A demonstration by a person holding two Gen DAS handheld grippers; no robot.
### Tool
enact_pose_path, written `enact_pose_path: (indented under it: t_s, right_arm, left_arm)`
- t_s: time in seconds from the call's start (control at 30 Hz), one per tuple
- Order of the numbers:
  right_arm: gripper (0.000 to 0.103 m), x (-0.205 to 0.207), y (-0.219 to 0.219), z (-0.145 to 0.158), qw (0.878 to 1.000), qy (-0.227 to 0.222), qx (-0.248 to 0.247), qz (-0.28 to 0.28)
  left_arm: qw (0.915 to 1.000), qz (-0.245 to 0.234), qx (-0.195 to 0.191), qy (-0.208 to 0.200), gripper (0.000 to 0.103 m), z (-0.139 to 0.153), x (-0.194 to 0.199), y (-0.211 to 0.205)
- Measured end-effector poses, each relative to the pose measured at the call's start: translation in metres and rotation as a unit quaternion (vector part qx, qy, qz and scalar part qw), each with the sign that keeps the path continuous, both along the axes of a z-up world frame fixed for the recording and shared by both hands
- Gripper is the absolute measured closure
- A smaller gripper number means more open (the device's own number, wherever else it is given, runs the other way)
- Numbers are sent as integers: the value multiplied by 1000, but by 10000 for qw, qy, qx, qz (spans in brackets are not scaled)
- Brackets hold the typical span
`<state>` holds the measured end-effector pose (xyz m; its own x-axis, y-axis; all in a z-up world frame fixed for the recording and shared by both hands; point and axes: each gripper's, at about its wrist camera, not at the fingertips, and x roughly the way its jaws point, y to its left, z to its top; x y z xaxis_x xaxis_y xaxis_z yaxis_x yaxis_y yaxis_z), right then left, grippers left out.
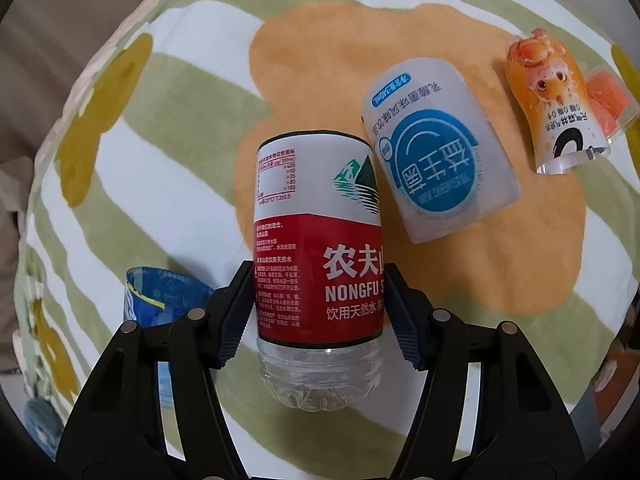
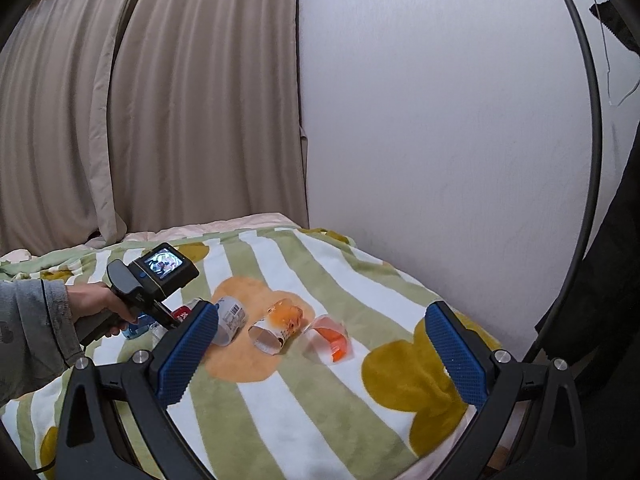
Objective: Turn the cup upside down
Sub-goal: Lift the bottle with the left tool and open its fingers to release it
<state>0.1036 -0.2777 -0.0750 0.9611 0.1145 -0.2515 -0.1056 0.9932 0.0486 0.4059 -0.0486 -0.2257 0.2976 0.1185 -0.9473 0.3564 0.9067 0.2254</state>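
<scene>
left gripper (image 1: 320, 312): closed up snug on the red-label cup (image 1: 316, 248), blue pads pressing both sides of the label. it's a cut-down water bottle, clear ribbed base toward the camera, open end pointing away at 12 o'clock.
right gripper (image 2: 320, 356): spread wide, nothing between the fingers, just hanging over the blanket (image 2: 280, 412).
white cup (image 1: 436, 152): lying on its side at about 1 o'clock from the held cup, right up against it, blue round logo facing up.
orange cartoon cup (image 1: 556, 104): on its side out at 2 o'clock, well apart, with a clear cup with orange inside (image 1: 608, 96) just beside it.
blue cup (image 1: 160, 296): at 9 o'clock, partly hidden behind the left finger.
person: a hand (image 2: 96, 304) in a grey sleeve (image 2: 32, 328) holding the left gripper's handle.
background: beige curtain (image 2: 140, 100), white wall (image 2: 440, 120).
</scene>
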Motion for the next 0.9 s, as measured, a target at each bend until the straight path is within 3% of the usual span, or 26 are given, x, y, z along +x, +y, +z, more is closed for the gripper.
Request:
enact_pose_path:
  t_s: [0.23,0.5,0.7,0.9]
  right_arm:
    - [0,-8,9,5,9999,-106,20,130]
    - [0,-26,22,15,9986,-228,254,401]
    - [0,-45,33,20,9967,-234,416,651]
    - [0,-65,34,25,9969,-282,252,687]
  left_arm:
    - [9997,-22,-133,-189,44,30,-29,11]
    - [9974,-351,-446,-448,44,77,-128,16]
    - [9969,-686,-327,-194,44,50,-181,0]
    - [9971,-622,-438,9,44,21,-197,-3]
